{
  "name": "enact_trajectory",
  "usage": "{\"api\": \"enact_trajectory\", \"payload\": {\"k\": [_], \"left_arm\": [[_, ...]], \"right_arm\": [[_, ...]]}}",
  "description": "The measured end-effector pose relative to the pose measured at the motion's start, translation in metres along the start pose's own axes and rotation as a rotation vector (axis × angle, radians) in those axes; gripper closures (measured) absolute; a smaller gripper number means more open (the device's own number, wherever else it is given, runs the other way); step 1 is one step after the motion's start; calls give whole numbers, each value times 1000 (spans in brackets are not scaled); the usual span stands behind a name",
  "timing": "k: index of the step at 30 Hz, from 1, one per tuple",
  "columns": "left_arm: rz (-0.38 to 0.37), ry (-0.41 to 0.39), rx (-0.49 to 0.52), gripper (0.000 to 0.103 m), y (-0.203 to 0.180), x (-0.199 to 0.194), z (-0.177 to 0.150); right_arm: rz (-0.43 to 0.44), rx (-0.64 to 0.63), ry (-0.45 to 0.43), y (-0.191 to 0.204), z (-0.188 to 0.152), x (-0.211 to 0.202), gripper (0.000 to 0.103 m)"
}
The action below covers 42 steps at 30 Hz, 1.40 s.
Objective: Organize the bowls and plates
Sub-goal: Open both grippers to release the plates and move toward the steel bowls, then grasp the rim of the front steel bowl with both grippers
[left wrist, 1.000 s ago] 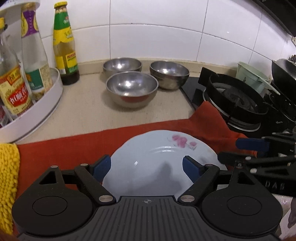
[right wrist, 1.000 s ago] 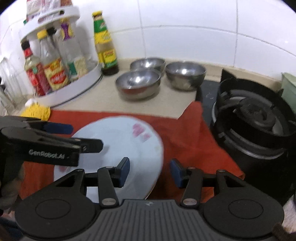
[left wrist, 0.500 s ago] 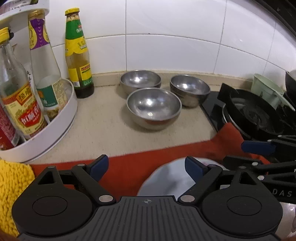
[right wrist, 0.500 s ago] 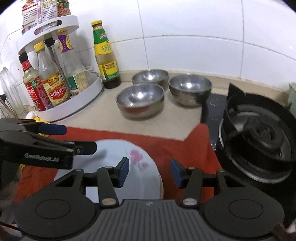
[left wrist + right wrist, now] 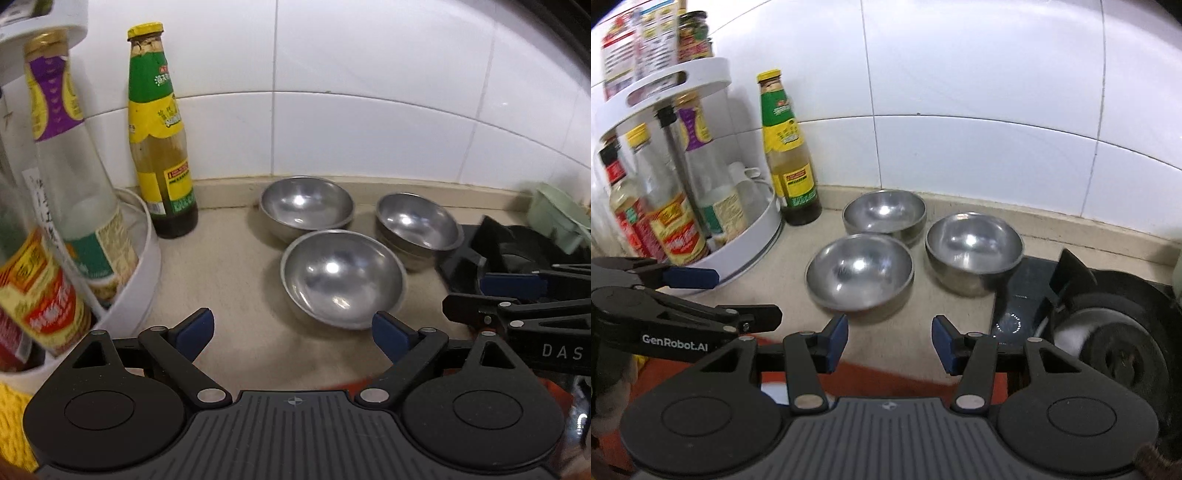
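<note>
Three steel bowls stand on the beige counter by the tiled wall: a near bowl (image 5: pixel 341 282) (image 5: pixel 860 274), a back left bowl (image 5: pixel 306 205) (image 5: pixel 884 215) and a right bowl (image 5: pixel 417 227) (image 5: pixel 974 247) next to the stove. My left gripper (image 5: pixel 291 330) is open and empty, just short of the near bowl. My right gripper (image 5: pixel 889 338) is open and empty, in front of the near and right bowls. The right gripper shows side-on in the left wrist view (image 5: pixel 517 295); the left one shows in the right wrist view (image 5: pixel 690 295). The white plate is out of view.
A white turntable rack (image 5: pixel 753 236) with sauce bottles stands at the left, with a green-labelled bottle (image 5: pixel 159 147) beside it. A black gas stove (image 5: pixel 1108 332) is on the right, a green tub (image 5: pixel 557 218) behind it. A red cloth (image 5: pixel 886 380) lies under the grippers.
Both grippers have moved forward from over the white plate on the red cloth toward the bowls. The plate has dropped out of view. Both stay open.
</note>
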<state>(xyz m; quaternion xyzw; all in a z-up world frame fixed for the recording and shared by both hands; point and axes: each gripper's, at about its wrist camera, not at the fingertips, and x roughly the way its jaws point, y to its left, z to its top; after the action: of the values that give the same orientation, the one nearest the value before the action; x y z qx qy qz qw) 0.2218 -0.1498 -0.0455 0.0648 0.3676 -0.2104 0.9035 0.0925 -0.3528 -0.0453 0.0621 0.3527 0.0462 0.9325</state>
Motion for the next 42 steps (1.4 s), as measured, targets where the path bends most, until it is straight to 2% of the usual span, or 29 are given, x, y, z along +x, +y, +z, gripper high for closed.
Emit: {"api": "enact_trajectory", "payload": {"k": [5, 14, 19, 22, 23, 26, 33, 42], "left_arm": [[-10, 26, -15, 9, 2, 30, 13], [-5, 87, -3, 20, 2, 77, 20], [-14, 123, -2, 31, 5, 95, 19], [-34, 153, -9, 40, 7, 105, 18], [-41, 162, -12, 41, 8, 108, 18], [-53, 152, -13, 43, 9, 109, 18], [-82, 158, 13, 60, 0, 104, 16], [-52, 149, 36, 58, -1, 79, 9]], "right_arm": [[12, 83, 62, -13, 17, 35, 57], [18, 127, 145, -26, 28, 85, 57], [35, 150, 183, -32, 29, 109, 57], [53, 164, 214, -34, 28, 122, 61], [60, 169, 224, -34, 27, 127, 62], [87, 189, 250, -35, 25, 137, 68], [120, 186, 260, -35, 22, 140, 76], [155, 173, 270, -26, 18, 126, 79]]}}
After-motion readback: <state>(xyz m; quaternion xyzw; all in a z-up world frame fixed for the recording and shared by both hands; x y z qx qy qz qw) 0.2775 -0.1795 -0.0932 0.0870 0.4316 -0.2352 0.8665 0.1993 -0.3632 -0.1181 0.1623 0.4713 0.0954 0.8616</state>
